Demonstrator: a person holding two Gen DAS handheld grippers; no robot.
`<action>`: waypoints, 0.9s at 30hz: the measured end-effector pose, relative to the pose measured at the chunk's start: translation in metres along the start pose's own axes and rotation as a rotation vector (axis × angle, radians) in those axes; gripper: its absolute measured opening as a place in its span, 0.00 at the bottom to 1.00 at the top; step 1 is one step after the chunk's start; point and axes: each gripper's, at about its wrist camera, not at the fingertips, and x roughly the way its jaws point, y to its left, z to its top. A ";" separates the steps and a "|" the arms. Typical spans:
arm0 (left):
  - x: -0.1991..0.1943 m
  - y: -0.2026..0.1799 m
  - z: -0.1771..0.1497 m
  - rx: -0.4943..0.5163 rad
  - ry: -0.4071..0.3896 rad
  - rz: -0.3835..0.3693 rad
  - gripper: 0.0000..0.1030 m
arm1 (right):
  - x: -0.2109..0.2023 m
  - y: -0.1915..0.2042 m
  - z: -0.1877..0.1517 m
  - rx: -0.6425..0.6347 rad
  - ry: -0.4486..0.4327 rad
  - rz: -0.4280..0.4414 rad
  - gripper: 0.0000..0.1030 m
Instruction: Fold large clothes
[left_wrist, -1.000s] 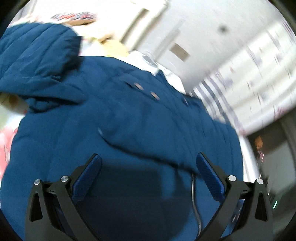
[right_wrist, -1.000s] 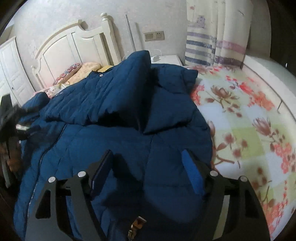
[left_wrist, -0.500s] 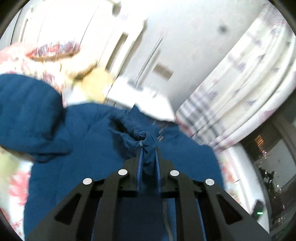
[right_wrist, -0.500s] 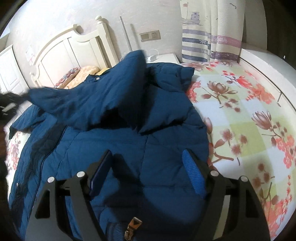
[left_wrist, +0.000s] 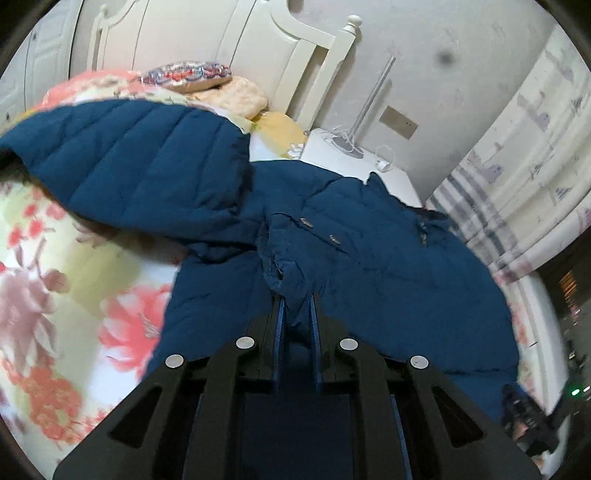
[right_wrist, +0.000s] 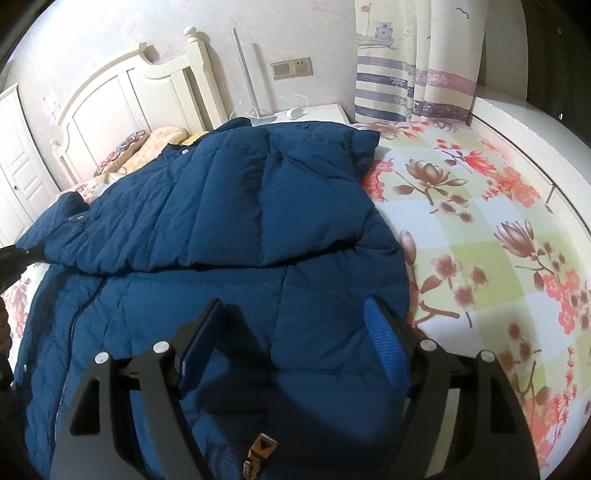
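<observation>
A large dark-blue quilted jacket (right_wrist: 229, 229) lies spread on the floral bed sheet (right_wrist: 498, 229). In the left wrist view my left gripper (left_wrist: 295, 306) is shut on a bunched fold of the jacket (left_wrist: 369, 266) near two snap buttons, and a sleeve (left_wrist: 140, 162) lies out to the upper left. In the right wrist view my right gripper (right_wrist: 295, 328) is open and empty, hovering over the jacket's lower part near the zipper pull (right_wrist: 258, 450). The upper half of the jacket lies folded over the lower half.
A white headboard (right_wrist: 129, 99) and pillows (left_wrist: 207, 81) stand at the far end. A white nightstand (left_wrist: 354, 158) with a lamp and cable sits beside the bed. Striped curtains (right_wrist: 406, 66) hang at the right. Bare floral sheet lies right of the jacket.
My left gripper closed on a fold of the jacket and has pulled it leftward. The raised flap has come down flat over the jacket body. My right gripper stayed open above the hem.
</observation>
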 end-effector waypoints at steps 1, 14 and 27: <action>0.000 0.000 0.000 0.023 0.011 0.016 0.12 | 0.000 0.000 0.000 -0.002 -0.001 -0.007 0.75; -0.036 -0.070 0.018 0.291 -0.219 0.187 0.96 | -0.020 0.055 0.077 -0.190 -0.155 -0.074 0.72; 0.072 -0.058 -0.011 0.361 0.043 0.124 0.96 | 0.042 0.029 0.116 -0.140 0.005 -0.094 0.73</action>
